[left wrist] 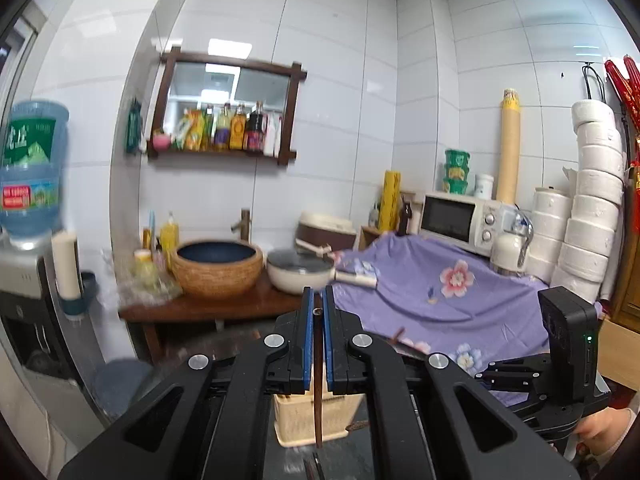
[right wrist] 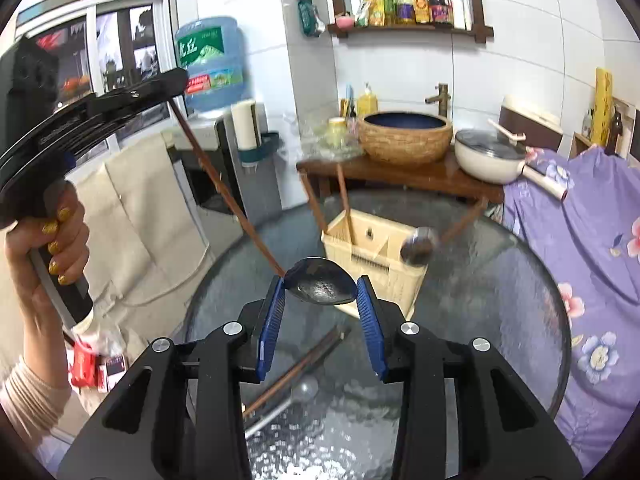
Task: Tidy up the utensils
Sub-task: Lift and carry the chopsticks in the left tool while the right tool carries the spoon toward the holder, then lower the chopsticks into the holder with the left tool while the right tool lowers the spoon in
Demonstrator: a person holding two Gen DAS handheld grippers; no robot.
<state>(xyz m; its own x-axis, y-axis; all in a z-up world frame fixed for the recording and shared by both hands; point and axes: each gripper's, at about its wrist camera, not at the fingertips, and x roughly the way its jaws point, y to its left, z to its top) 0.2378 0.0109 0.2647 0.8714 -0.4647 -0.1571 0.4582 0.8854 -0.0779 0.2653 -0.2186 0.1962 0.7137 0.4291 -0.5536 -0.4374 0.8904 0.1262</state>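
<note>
Dark spoon bowl (right wrist: 322,286) clamped between right gripper (right wrist: 322,308) pads, its wooden handle (left wrist: 318,376) pinched in closed left gripper (left wrist: 318,344), loose utensils (right wrist: 296,364) left on glass table (right wrist: 500,280), cream utensil holder (right wrist: 376,256) stood beyond, clear of the rim.

We list a spoon (right wrist: 322,286) with a glossy dark metal bowl and a smooth brown wooden handle; a cream plastic caddy (right wrist: 374,258), matt and slotted, at its 1 o'clock; a round table (right wrist: 500,280) of textured, pebbled glass that glints; a purple floral cloth (right wrist: 592,248), soft and matt, at the table's 3 o'clock; gripper pads (right wrist: 272,316) of ribbed blue rubber on matt black plastic; a rough woven-look basin (right wrist: 404,136) on a polished wooden stand (right wrist: 400,174); glossy white wall tiles (left wrist: 320,20).
</note>
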